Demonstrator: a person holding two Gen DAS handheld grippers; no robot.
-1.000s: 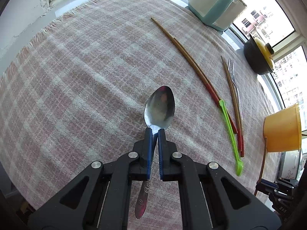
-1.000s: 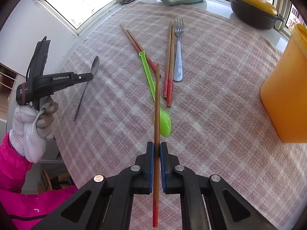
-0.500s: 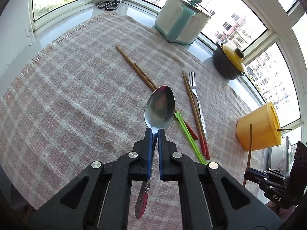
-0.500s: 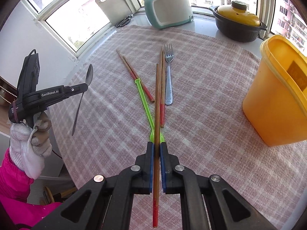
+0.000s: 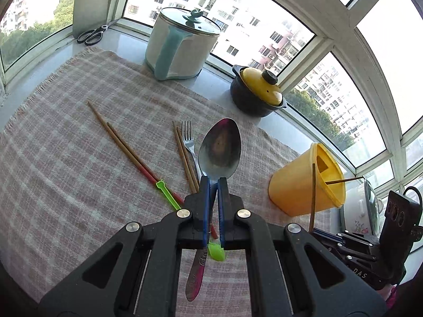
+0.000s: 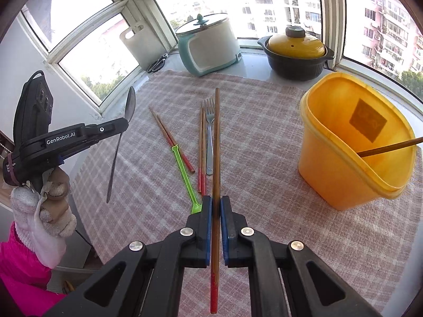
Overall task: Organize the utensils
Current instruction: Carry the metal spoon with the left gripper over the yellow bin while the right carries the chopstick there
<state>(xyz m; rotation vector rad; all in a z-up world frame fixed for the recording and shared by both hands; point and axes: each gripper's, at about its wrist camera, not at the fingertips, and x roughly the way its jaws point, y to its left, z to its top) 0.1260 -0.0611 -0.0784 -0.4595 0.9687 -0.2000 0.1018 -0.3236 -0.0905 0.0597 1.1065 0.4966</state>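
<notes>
My left gripper (image 5: 213, 181) is shut on a metal spoon (image 5: 220, 148), bowl forward, held above the checked cloth (image 5: 66, 158). The right wrist view shows that same gripper (image 6: 124, 124) and spoon (image 6: 116, 155) at the left, in a gloved hand. My right gripper (image 6: 216, 200) is shut on a wooden chopstick (image 6: 216, 142) with a red end. On the cloth lie a green plastic spoon (image 6: 183, 169), a fork (image 6: 209, 134) and several red-tipped chopsticks (image 6: 171, 140). A yellow plastic bucket (image 6: 354, 142) stands at the right with one chopstick (image 6: 388, 146) inside.
On the sill behind the cloth stand a white and teal cooker (image 6: 208, 45), a black pot with a yellow lid (image 6: 296, 52), scissors (image 6: 158, 63) and a cutting board (image 6: 140, 45). A person's pink sleeve (image 6: 18, 269) is at the lower left.
Both grippers have risen and tilted up with their loads; the windows, pots and bucket have come into view. The jaws have stayed shut on the spoon and the chopstick.
</notes>
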